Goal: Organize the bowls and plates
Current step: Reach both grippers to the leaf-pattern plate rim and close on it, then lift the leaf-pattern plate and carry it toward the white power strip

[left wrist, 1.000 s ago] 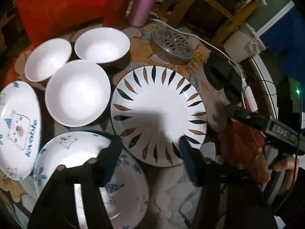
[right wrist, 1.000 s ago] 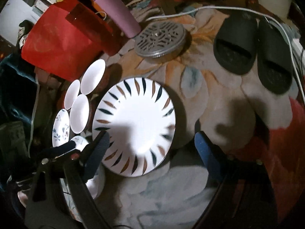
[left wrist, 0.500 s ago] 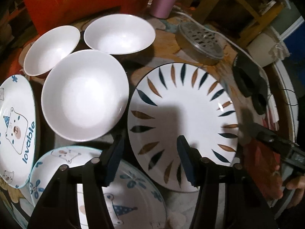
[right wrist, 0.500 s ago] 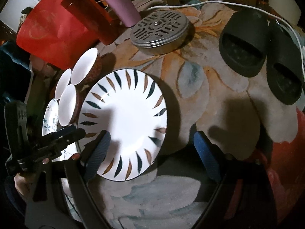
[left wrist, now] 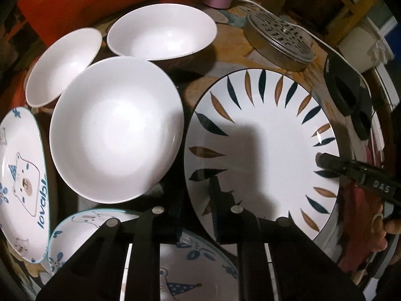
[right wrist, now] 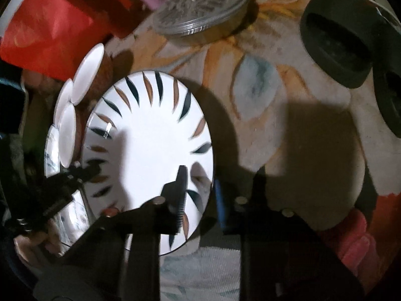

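The left hand-held gripper (left wrist: 196,208) has its fingers drawn close, one on each side of a plate rim at its near left edge, apparently clamped. The right hand-held gripper (right wrist: 200,195) pinches the same rim at its near right edge, fingers narrowly spaced. The right hand (left wrist: 383,228) grips its handle at far right.

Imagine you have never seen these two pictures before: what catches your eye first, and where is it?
The large white plate ringed with dark blue and brown leaf marks dominates, lying on the flowered rug. The right gripper straddles its near rim, and the left gripper its opposite edge. Three plain white bowls cluster beside it, with cartoon bear plates nearer the left camera.
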`<state>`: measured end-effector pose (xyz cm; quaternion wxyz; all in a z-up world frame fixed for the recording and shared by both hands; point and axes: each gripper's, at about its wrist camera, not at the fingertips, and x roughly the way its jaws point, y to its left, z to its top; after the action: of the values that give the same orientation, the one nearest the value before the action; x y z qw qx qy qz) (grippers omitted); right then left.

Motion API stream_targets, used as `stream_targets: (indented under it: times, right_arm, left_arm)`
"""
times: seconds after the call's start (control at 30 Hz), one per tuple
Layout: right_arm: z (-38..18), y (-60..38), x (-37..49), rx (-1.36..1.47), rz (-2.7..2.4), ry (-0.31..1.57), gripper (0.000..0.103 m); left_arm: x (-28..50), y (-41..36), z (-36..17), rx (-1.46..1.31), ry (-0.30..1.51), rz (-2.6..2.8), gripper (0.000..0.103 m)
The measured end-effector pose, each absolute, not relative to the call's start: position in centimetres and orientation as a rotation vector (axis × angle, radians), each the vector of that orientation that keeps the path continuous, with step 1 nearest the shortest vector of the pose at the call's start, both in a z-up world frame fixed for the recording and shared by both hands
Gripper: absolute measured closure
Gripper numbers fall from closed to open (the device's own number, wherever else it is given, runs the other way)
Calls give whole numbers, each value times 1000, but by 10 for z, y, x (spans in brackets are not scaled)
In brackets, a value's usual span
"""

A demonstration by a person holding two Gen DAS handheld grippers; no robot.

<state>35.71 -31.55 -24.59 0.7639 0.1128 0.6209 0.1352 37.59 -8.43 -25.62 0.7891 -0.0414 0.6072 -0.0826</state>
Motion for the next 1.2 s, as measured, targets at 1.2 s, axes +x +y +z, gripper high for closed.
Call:
stream_targets:
  times: [1.2]
  right_arm:
    - [-202,-458,201,342,127,1256,90]
  left_arm:
    - [278,-245,-205,136,1224,-542,86]
